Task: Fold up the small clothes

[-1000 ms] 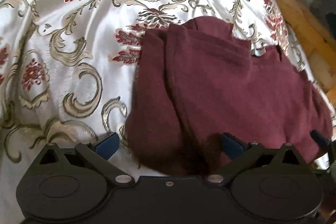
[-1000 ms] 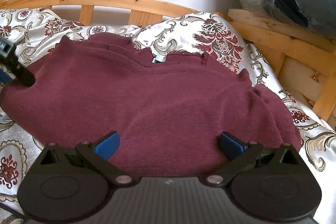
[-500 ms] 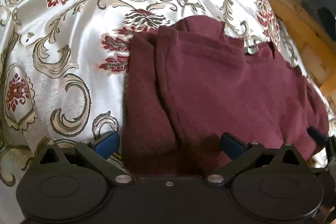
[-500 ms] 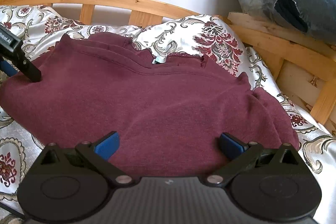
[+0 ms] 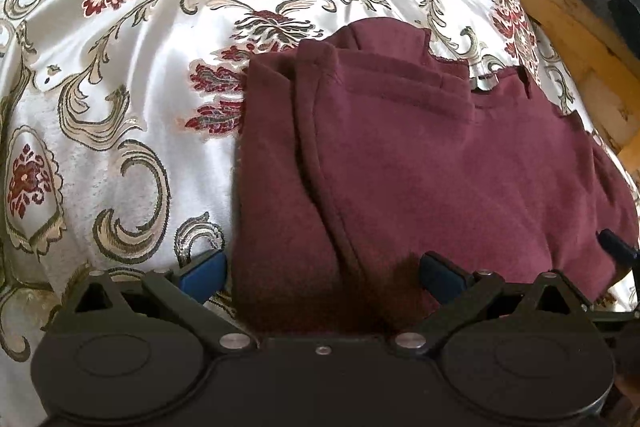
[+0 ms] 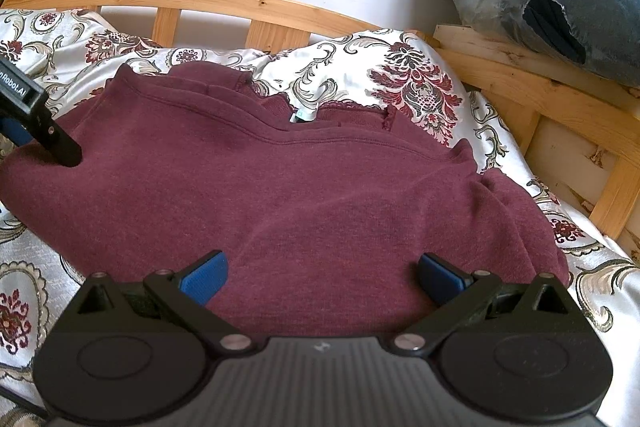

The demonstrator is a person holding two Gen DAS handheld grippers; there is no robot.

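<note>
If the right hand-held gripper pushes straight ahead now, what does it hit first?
Most likely the maroon sweater: it fills the gap between the open right hand-held gripper fingers. The patterned bedspread lies beyond.

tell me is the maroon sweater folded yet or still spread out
Partly folded: the maroon sweater has its left side doubled over in stacked layers, while the rest lies flat on the floral bedspread.
</note>
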